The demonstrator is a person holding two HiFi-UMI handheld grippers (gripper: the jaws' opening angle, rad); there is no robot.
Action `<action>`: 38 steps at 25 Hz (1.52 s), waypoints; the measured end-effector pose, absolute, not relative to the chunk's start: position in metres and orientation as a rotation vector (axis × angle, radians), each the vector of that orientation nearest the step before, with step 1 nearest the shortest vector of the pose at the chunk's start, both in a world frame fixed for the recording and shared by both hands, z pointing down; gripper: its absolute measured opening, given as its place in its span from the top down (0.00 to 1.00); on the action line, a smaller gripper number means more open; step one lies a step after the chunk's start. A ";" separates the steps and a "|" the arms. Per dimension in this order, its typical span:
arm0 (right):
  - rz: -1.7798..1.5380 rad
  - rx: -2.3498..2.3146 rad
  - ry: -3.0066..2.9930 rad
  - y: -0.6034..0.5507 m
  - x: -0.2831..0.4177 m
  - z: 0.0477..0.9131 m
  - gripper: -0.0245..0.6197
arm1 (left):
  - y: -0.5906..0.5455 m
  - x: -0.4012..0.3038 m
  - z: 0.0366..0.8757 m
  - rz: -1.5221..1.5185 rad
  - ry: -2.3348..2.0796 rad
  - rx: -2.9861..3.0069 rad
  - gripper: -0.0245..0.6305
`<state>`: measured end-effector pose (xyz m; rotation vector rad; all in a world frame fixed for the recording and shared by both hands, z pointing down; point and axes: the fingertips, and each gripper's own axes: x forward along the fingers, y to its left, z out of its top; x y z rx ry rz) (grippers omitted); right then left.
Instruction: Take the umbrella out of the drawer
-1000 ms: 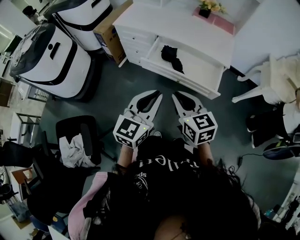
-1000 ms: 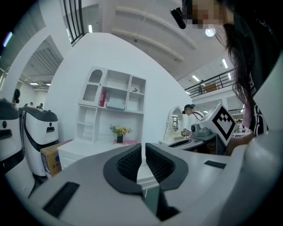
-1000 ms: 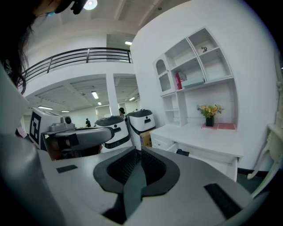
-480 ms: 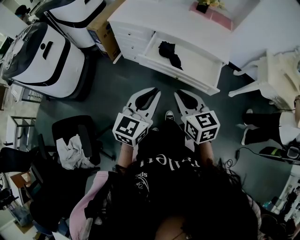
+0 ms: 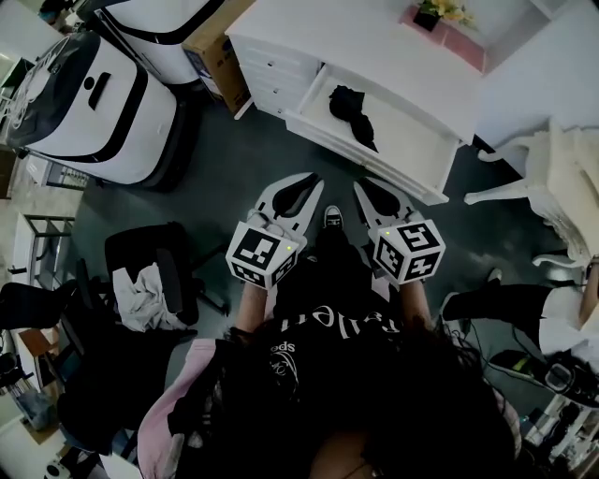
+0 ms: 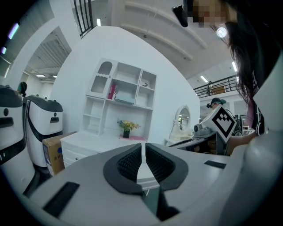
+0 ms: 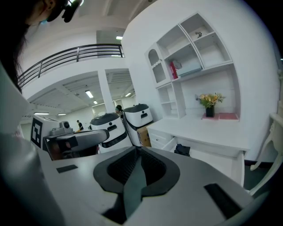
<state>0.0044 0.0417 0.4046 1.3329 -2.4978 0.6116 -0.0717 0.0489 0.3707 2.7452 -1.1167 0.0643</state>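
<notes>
The black folded umbrella (image 5: 354, 106) lies in the open white drawer (image 5: 374, 161) of the white dresser (image 5: 374, 47). Both grippers hang side by side over the dark floor, short of the drawer and pointing toward it. My left gripper (image 5: 313, 181) is shut with nothing in it, its pads meeting in the left gripper view (image 6: 142, 146). My right gripper (image 5: 361, 187) is also shut and empty (image 7: 138, 150). The right gripper view shows the umbrella (image 7: 182, 150) as a dark bundle in the drawer (image 7: 212, 155) ahead.
Two big white-and-black machines (image 5: 94, 94) and a cardboard box (image 5: 220, 58) stand left of the dresser. A black chair with a cloth (image 5: 154, 285) is at the lower left. A white chair (image 5: 552, 173) and a person's legs (image 5: 496, 301) are at the right. A flower pot (image 5: 435, 14) tops the dresser.
A shoe has come into view between the grippers as I step toward the dresser. Both grippers keep shut, side by side. The person at the right has moved down the picture.
</notes>
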 end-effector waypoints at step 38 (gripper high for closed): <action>0.685 1.202 -2.415 -0.205 0.102 0.472 0.86 | -0.187 0.030 0.391 0.257 -1.148 2.697 0.92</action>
